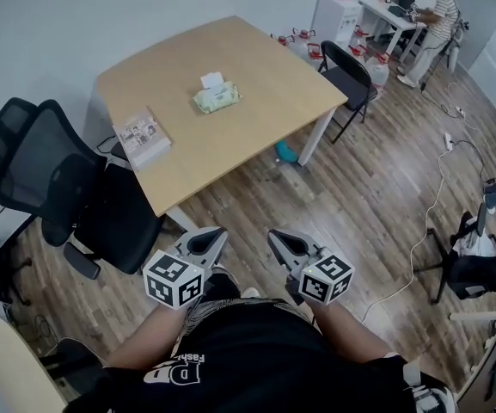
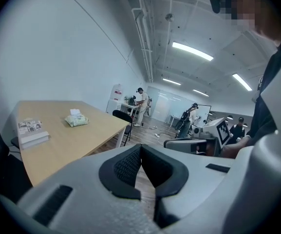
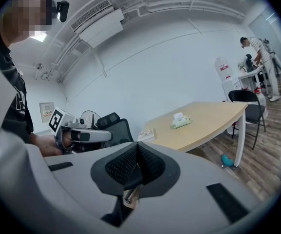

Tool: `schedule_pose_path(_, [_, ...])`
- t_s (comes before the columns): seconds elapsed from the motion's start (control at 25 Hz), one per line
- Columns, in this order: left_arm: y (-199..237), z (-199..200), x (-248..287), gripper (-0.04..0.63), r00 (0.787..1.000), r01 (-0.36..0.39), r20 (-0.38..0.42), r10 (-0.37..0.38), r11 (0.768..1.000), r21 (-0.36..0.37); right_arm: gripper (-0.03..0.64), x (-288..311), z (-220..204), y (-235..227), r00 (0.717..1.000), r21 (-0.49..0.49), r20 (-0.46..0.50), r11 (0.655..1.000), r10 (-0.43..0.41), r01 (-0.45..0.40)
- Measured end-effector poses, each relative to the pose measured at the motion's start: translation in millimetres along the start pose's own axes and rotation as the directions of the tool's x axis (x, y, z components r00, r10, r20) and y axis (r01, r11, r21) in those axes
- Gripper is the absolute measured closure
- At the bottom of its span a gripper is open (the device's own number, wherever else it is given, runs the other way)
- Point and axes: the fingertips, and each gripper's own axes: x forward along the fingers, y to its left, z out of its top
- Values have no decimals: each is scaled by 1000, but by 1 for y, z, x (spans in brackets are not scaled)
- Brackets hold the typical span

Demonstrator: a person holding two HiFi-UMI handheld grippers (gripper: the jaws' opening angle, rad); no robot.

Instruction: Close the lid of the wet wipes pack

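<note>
The green wet wipes pack (image 1: 216, 98) lies on the far part of the wooden table (image 1: 256, 101), its white lid (image 1: 212, 80) standing up open. It also shows as the pack (image 2: 76, 120) in the left gripper view and as the pack (image 3: 181, 122) in the right gripper view. My left gripper (image 1: 222, 231) and right gripper (image 1: 272, 234) hang side by side close to my body, well short of the table, over the wood floor. Both are shut with nothing between the pads. The left gripper (image 2: 140, 148) and right gripper (image 3: 138, 148) point roughly toward the table.
A book (image 1: 142, 137) lies near the table's left edge. Black office chairs (image 1: 58, 188) stand left of the table, and another chair (image 1: 351, 77) at its far right corner. A blue object (image 1: 286, 151) sits under the table. Cables (image 1: 432, 205) cross the floor. A person (image 1: 437, 20) stands at a far desk.
</note>
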Motion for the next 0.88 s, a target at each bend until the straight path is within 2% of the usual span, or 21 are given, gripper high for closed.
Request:
schedule_pose_path(0.2, [6, -1, 17, 577, 1000, 27, 0, -27, 999, -45, 612, 7, -4, -15, 1000, 11, -26, 1000, -6, 6])
schedule_pose_path(0.56, [55, 29, 56, 577, 1000, 24, 12, -23, 1000, -10, 612, 42, 13, -52, 998, -2, -54, 999, -32, 32])
schedule_pose_path(0.88, [124, 60, 85, 577, 1000, -14, 19, 14, 1000, 5, 612, 114, 47, -84, 994, -61, -109, 998, 5, -12])
